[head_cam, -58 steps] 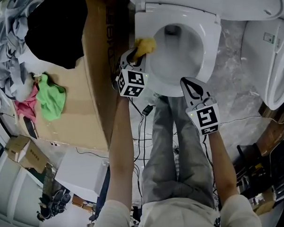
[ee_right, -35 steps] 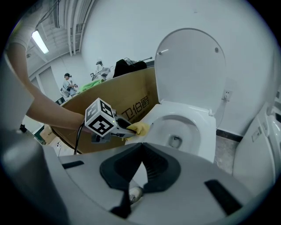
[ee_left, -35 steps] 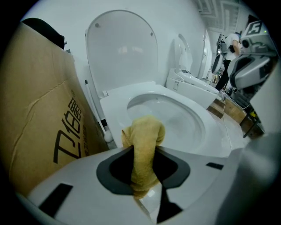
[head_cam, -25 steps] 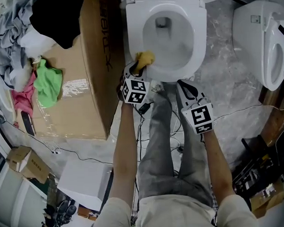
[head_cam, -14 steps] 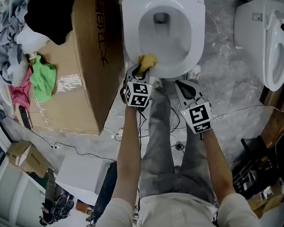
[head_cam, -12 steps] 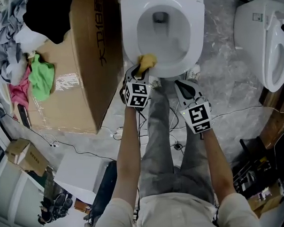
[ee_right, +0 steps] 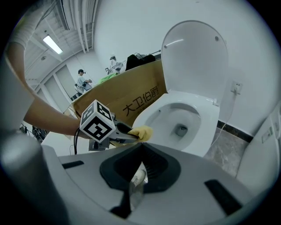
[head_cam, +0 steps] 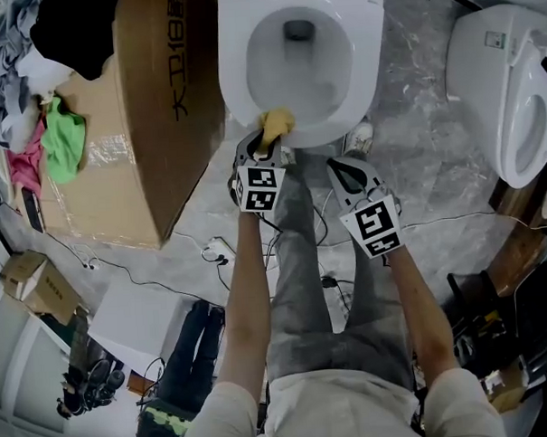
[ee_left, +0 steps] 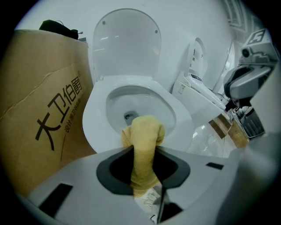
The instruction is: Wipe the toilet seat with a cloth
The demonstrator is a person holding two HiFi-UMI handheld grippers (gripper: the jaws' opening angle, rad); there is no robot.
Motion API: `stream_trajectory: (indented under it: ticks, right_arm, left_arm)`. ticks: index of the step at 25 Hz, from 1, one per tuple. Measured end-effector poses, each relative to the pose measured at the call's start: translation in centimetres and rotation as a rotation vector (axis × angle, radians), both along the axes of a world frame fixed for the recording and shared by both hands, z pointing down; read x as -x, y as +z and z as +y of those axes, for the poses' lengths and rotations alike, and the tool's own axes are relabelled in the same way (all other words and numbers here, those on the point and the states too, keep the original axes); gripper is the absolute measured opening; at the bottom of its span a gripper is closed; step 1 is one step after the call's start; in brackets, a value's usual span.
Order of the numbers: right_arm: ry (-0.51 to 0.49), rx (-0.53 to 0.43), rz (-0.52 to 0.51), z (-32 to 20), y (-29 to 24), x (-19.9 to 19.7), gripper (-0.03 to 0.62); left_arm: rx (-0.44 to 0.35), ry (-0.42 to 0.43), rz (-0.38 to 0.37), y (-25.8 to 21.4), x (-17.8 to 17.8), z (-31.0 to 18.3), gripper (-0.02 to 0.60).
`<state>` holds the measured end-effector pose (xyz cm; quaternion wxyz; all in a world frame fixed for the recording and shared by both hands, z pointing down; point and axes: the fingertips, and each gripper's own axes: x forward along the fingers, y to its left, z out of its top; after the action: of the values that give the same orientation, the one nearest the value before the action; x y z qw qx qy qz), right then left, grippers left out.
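The left claw (head_cam: 267,142) grips the crumpled yellow cloth (head_cam: 277,123), which touches the white oval toilet seat (head_cam: 234,72) at 7 o'clock on its front rim. From there the ring curves toward 5 o'clock, where the right claw (head_cam: 340,165) hangs closed and empty, just off the seat.

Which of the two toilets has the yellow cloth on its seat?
The toilet beside the cardboard box: the left gripper holds the yellow cloth against its front rim. The other toilet, at the right edge, is untouched.
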<state>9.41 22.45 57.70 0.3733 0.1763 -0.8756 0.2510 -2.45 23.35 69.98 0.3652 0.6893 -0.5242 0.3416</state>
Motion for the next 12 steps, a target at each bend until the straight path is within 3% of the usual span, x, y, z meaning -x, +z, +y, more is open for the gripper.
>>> stream_trajectory:
  ticks: [12]
  right_arm:
    - [-0.018,0.026,-0.01,-1.7,0.8,-3.2,0.008]
  left_arm:
    - [0.039,-0.08,0.026,0.3,-3.8,0.2,0.12]
